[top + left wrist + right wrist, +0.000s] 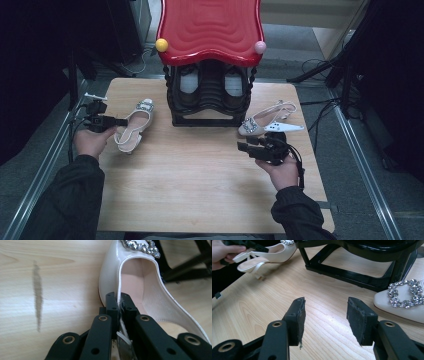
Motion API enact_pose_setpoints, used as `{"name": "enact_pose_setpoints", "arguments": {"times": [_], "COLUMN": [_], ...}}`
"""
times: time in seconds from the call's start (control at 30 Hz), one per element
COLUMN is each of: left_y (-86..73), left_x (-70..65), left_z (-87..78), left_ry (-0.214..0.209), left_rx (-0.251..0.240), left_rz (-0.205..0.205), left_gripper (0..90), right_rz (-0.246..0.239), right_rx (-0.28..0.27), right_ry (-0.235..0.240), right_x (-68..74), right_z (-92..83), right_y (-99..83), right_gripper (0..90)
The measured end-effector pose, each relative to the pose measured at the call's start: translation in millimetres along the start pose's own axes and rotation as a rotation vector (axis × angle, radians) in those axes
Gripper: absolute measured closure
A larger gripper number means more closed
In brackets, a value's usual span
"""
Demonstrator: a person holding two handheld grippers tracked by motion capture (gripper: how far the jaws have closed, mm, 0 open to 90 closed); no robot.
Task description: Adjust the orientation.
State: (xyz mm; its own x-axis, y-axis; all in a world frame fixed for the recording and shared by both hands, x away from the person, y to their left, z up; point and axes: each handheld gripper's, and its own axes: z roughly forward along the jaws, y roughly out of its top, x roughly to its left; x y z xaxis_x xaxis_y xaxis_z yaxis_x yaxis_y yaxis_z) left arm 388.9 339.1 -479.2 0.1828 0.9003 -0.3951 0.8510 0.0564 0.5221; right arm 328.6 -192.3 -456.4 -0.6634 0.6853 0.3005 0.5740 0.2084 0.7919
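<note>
A cream slingback shoe (135,125) with a crystal buckle lies on the left of the wooden table (200,195). My left gripper (120,121) is shut on its side rim. In the left gripper view the jaws (119,298) pinch the thin upper edge of the shoe (140,282). The matching shoe (265,120) lies on the right of the table, toe toward the rack. Just in front of it my right gripper (243,146) is open, pointing left. In the right gripper view its jaws (325,307) stand apart over bare wood, with the buckled toe (404,302) to their right.
A black shoe rack (210,100) with a wavy red top (210,27) stands at the table's far middle, dark shoes inside it. Its base frame (352,272) lies ahead of the right gripper. Cables and stands surround the table on the floor.
</note>
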Motion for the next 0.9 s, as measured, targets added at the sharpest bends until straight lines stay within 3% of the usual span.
{"name": "enact_pose_setpoints", "arguments": {"times": [0.23,0.4,0.73,0.9], "left_y": [-16.4,-28.1,-50.6,-64.0], "left_x": [-20.3,-30.3,-57.4,-77.2], "left_z": [-3.2,-5.3,-20.7,-14.3], "left_ry": [-0.035,-0.066,-0.111,-0.141], "left_rx": [0.010,0.018,0.024,0.073], "left_rz": [0.045,0.052,0.095,0.135], "left_gripper": [88.4,88.3,88.3,88.3], "right_rz": [0.000,-0.011,-0.040,-0.043], "right_rx": [0.002,0.017,0.027,0.033], "right_ry": [-0.006,-0.012,0.004,0.011], "right_x": [1.0,1.4,4.2,5.9], "right_z": [5.9,11.4,18.4,21.8], "right_y": [4.0,5.8,10.7,12.2], "right_gripper": [49.5,49.4,49.2,49.1]}}
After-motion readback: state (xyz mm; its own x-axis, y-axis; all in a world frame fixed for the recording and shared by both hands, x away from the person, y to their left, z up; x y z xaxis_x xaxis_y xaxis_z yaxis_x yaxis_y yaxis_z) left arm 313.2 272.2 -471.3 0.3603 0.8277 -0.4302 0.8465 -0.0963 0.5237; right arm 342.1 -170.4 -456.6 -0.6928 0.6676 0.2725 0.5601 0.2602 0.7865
